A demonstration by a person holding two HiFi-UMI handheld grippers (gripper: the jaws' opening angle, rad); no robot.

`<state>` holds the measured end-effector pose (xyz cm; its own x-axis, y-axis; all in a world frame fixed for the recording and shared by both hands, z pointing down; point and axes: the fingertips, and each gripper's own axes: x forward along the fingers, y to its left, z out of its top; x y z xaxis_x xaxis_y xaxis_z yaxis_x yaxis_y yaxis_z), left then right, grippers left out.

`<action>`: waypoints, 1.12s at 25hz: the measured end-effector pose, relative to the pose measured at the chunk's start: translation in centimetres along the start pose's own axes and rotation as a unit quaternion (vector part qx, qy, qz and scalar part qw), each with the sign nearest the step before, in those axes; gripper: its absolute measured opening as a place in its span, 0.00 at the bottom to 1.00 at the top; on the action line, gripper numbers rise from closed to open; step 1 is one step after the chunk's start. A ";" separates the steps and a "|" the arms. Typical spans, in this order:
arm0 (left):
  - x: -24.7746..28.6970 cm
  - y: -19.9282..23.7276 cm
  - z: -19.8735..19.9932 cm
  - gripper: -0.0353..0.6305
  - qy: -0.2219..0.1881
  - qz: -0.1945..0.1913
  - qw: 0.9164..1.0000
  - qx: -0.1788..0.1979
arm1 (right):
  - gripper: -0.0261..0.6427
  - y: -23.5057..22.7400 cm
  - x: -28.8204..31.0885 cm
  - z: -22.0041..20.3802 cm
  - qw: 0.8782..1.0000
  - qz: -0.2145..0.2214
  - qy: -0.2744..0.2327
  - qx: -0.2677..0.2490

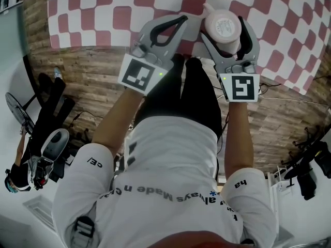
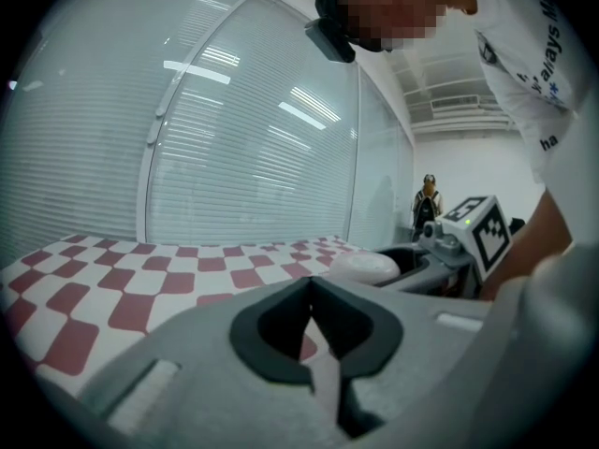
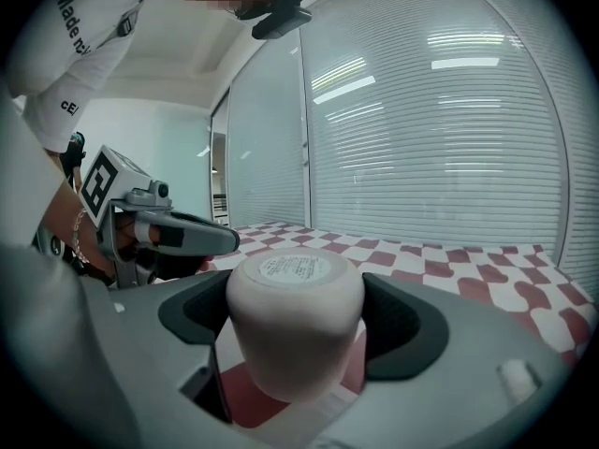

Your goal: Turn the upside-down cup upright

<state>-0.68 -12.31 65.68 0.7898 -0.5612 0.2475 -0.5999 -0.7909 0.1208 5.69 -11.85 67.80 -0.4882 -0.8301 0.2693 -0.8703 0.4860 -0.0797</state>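
Note:
A pale cup (image 1: 223, 29) stands upside down on the red-and-white checked tablecloth (image 1: 103, 14), its labelled base facing up and a small handle toward the far left. My right gripper (image 1: 223, 19) is around it, with a dark pad against each side of the cup (image 3: 295, 316). My left gripper (image 1: 182, 18) is shut with nothing in it, just left of the cup and a little above the cloth. In the left gripper view its tips (image 2: 312, 283) meet, and the cup (image 2: 363, 267) shows to the right.
The table's near edge runs just below both grippers, above a wood-plank floor (image 1: 83, 76). Dark bags and gear (image 1: 49, 112) lie on the floor at left. A wall of window blinds (image 3: 440, 138) stands behind the table. A person (image 2: 429, 202) stands far off.

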 end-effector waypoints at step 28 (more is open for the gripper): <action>-4.3 -4.3 23.0 0.06 -0.089 -0.007 0.996 -0.011 | 0.68 0.6 -8.8 24.0 0.998 -0.011 -0.028 -0.047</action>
<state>1.48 -12.13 42.00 0.8076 -0.5855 0.0712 -0.5891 -0.7950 0.1445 7.91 -10.87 42.35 -0.4738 -0.8539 0.2155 -0.8726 0.4882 0.0159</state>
